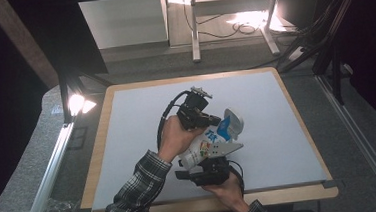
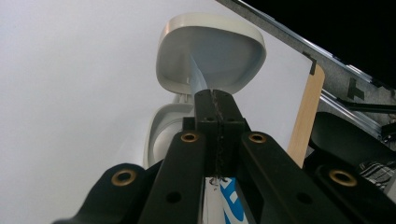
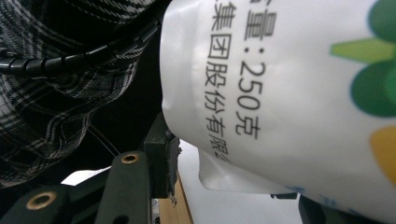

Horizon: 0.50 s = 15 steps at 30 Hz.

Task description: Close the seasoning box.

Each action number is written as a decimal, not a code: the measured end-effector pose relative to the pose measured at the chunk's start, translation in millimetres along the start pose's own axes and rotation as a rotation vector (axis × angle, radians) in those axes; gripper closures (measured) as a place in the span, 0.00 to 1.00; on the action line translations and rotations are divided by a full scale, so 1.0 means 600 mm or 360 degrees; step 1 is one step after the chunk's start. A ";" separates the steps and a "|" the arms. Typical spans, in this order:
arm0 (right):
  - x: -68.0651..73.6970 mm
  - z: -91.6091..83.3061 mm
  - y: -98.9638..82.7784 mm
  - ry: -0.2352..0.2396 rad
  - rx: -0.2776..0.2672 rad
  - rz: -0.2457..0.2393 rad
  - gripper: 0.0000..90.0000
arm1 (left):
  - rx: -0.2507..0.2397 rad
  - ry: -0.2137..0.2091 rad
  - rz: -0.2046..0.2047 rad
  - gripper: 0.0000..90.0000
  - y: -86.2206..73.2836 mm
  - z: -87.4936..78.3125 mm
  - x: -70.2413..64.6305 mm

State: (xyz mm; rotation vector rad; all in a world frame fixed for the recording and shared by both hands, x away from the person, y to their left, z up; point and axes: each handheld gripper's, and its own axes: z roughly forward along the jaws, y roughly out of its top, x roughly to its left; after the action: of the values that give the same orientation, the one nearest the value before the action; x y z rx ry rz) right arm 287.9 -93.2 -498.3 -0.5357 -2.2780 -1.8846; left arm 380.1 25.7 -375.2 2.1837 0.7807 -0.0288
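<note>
Pinch at the left: left gripper [image 1: 215,119] clenched flat on a thin strip [image 2: 196,77] under the open lid [image 2: 219,37], with no gap between the jaws. Looked like a seal strip, but could not be told for sure. Held the pouch [image 1: 205,146] off the table [image 1: 137,119], slanted between both grippers, lid end up and away. Grasped low on the pouch with the right gripper [image 3: 243,186], jaws half apart and pressed on its sides, close by the crimped bottom edge.

Probably called for a slow, straight pull along the strip, away from the lid and not sideways, to avoid tearing it short. Likely needed a firm hold from the right, without squeezing harder, to avoid forcing contents out at the mouth. Best done low over the table.
</note>
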 end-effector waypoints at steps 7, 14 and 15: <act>0.001 0.000 0.001 0.0000 0.0000 -0.0001 0.59 | -0.0001 -0.0002 0.0001 1.00 0.001 0.000 0.000; 0.001 0.000 0.001 0.0003 0.0001 0.0003 0.59 | -0.0002 -0.0001 0.0007 1.00 0.001 0.000 -0.001; 0.001 0.001 0.001 0.0002 0.0001 0.0001 0.59 | -0.0002 -0.0002 0.0006 1.00 0.001 0.001 -0.002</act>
State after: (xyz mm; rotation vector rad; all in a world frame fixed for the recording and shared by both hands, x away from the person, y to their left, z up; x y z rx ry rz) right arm 287.3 -92.6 -497.6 -0.5349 -2.2771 -1.8833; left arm 379.8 24.6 -374.7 2.1839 0.7756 -0.0275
